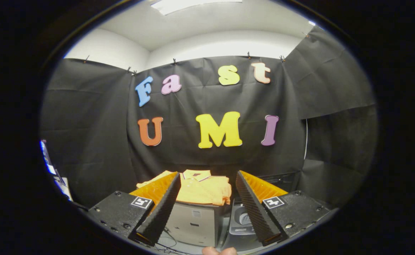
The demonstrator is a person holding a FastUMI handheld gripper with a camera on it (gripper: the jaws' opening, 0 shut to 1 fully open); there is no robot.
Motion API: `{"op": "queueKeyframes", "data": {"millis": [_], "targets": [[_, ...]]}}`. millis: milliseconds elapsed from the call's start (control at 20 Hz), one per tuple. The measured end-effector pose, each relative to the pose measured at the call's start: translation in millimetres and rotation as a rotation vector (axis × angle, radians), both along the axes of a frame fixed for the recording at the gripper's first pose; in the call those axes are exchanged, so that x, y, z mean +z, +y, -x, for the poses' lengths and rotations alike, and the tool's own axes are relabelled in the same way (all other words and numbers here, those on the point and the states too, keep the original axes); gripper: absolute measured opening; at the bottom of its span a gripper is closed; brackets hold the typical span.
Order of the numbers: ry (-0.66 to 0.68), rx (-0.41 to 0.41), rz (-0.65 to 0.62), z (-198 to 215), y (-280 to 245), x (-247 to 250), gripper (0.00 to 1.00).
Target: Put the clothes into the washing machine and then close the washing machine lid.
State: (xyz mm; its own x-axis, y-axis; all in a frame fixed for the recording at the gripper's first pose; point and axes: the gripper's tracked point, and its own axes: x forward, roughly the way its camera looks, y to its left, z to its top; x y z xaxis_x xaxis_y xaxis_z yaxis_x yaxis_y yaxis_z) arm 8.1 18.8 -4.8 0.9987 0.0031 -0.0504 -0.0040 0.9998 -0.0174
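a: obs — orange shirt (pixel 202 190), folded, collar toward the wall, lies on top of a pale box-like stand (pixel 192 223). it sits beyond the fingers, seen through the gap between them.

b: gripper (pixel 207 237) state?

a: fingers spread wide, nothing between the ridged pads (pixel 163 207); well short of the cloth.

b: washing machine?

a: probably the grey unit (pixel 241 221) just right of the stand, lower than the shirt. a round part on its top shows; partly behind the right finger.

b: step in hand, my read: approach for the pick. advice — keep the fingers spread, come down over the near folded edge, and bite through several layers so the shirt lifts as one bundle rather than unfolding and trailing.

a: unresolved — whether the lid is up or down; how many garments make the pile; the stand's base, among loose cables. a fingertip (pixel 218 251) shows below the fingers, cut off.
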Motion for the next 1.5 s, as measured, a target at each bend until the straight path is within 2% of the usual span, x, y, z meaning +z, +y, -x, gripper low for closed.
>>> {"op": "queueKeyframes", "data": {"millis": [500, 800, 1150, 1500], "targets": [[0.073, -0.067, -0.005, -48.4, 43.9, -15.7, 0.99], [0.16, -0.116, -0.058, -84.5, 72.5, -42.5, 0.98], [0.233, -0.123, 0.021, -141.2, 79.0, -35.8, 0.98], [0.4, -0.118, 0.013, -206.8, 59.1, -56.6, 0.98]]}}
